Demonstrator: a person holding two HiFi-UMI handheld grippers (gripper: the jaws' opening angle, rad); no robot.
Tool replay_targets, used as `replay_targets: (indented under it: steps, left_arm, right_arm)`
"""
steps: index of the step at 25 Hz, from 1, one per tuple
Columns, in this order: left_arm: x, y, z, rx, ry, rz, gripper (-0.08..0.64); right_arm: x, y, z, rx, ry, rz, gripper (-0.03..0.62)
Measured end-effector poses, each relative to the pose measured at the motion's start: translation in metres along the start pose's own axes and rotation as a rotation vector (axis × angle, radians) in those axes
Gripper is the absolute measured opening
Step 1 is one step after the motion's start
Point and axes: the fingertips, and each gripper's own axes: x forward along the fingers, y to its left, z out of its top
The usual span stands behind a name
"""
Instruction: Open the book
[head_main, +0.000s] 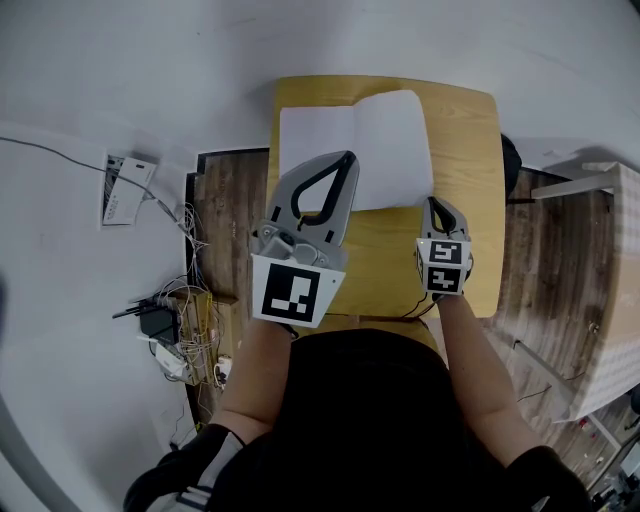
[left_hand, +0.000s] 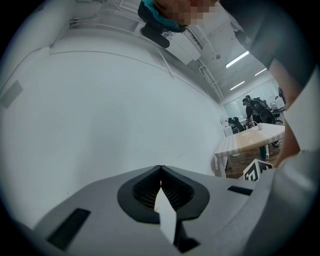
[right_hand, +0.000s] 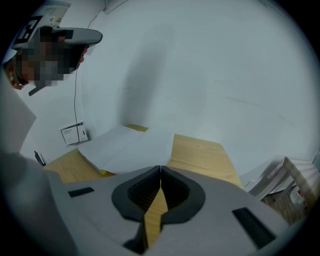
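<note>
A white book (head_main: 385, 140) lies open, pages up, at the far end of the small wooden table (head_main: 470, 210). My left gripper (head_main: 348, 160) is held high over the table's left part with its jaws shut and nothing between them. In the left gripper view the left gripper (left_hand: 160, 171) faces a bare white wall. My right gripper (head_main: 437, 204) sits lower, just off the book's near right corner, shut and empty. The right gripper view shows the right gripper (right_hand: 160, 171) tilted down toward the tabletop, with the open book (right_hand: 127, 147) ahead and to the left.
A white wall stands right behind the table. A labelled box (head_main: 125, 188) hangs on it at left, and a tangle of cables with a router (head_main: 175, 335) lies on the floor below. Another light table (head_main: 620, 290) stands at the right.
</note>
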Motion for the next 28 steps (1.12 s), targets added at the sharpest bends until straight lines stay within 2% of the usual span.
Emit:
replay_targets:
  steps: [7, 13, 28]
  left_arm:
    - [-0.004, 0.001, -0.007, -0.017, 0.013, 0.015, 0.011]
    - [-0.007, 0.002, -0.013, -0.085, 0.012, 0.019, 0.011]
    - [-0.015, 0.013, -0.029, -0.107, 0.037, 0.050, 0.011]
  right_arm:
    - [0.008, -0.003, -0.014, -0.010, 0.033, -0.006, 0.031]
    - [0.019, -0.006, -0.028, -0.007, 0.079, -0.010, 0.031]
    - [0.036, -0.006, -0.048, -0.037, 0.150, -0.004, 0.031]
